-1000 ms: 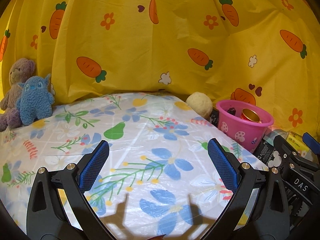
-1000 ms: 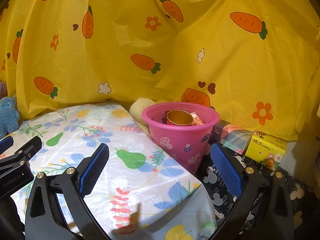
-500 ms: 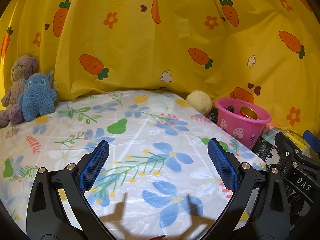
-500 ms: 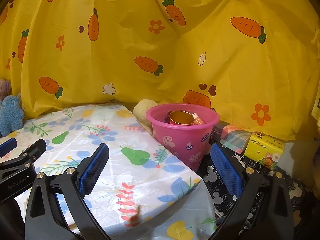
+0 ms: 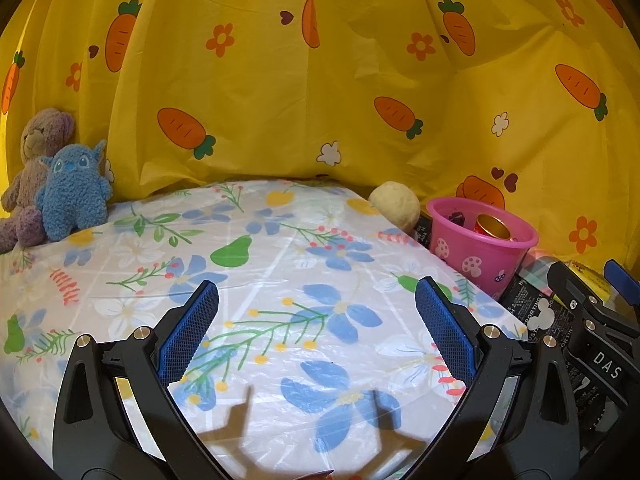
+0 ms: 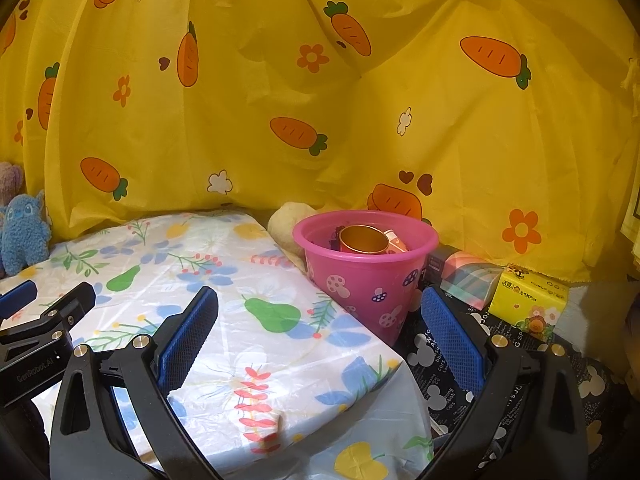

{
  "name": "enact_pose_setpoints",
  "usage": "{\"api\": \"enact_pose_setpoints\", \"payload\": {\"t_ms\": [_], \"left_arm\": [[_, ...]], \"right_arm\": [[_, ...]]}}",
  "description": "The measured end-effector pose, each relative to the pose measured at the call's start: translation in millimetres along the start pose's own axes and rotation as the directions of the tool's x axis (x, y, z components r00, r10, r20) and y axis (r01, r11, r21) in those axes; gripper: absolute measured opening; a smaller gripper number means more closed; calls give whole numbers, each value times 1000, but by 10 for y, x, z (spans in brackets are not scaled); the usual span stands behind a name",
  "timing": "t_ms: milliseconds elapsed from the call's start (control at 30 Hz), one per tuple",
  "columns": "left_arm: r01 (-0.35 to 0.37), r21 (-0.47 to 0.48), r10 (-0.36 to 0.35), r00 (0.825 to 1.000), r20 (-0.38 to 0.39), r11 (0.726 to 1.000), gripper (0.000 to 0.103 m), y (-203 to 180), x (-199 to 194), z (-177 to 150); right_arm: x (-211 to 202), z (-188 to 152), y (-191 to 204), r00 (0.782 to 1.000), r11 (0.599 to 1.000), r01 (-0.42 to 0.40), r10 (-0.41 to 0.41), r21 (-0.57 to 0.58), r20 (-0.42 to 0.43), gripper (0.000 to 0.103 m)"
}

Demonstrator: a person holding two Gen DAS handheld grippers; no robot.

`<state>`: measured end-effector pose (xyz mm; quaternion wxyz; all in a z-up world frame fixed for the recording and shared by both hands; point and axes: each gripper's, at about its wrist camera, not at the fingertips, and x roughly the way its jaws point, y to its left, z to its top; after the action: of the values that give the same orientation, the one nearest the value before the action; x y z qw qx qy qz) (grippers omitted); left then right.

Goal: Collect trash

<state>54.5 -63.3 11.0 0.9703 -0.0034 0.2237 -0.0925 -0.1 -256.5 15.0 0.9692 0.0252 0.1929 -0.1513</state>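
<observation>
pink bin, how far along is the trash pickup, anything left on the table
Done: the pink bin already holds a gold can and other scraps. In hand: nothing; the left tongs and right tongs are both open and empty. Left: no loose trash shows on the floral tablecloth; only the plush toys sit on it. The tissue pack beside the bin looks like a supply, not trash.

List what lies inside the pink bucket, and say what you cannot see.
Inside the pink bucket a gold can lies tilted, with a pale orange-and-white piece beside it and something dark behind. The bucket's wall hides the bottom and anything beneath these.
</observation>
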Motion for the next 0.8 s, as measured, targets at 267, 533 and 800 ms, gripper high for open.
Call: {"api": "enact_pose_setpoints", "payload": {"t_ms": [267, 533, 800], "left_arm": [[0, 2, 0, 1000, -1, 1000, 97, -2, 1, 4], [-3, 5, 3, 1000, 1, 1000, 97, 2, 0, 25], [-7, 15, 7, 1000, 3, 1000, 97, -13, 4, 41]], "right_arm": [[2, -2, -3, 1000, 1000, 1, -1, -1, 0, 97], [0, 6, -3, 1000, 1000, 0, 0, 0, 0, 97], [1, 2, -9, 1000, 1000, 0, 0, 2, 2, 97]]}}
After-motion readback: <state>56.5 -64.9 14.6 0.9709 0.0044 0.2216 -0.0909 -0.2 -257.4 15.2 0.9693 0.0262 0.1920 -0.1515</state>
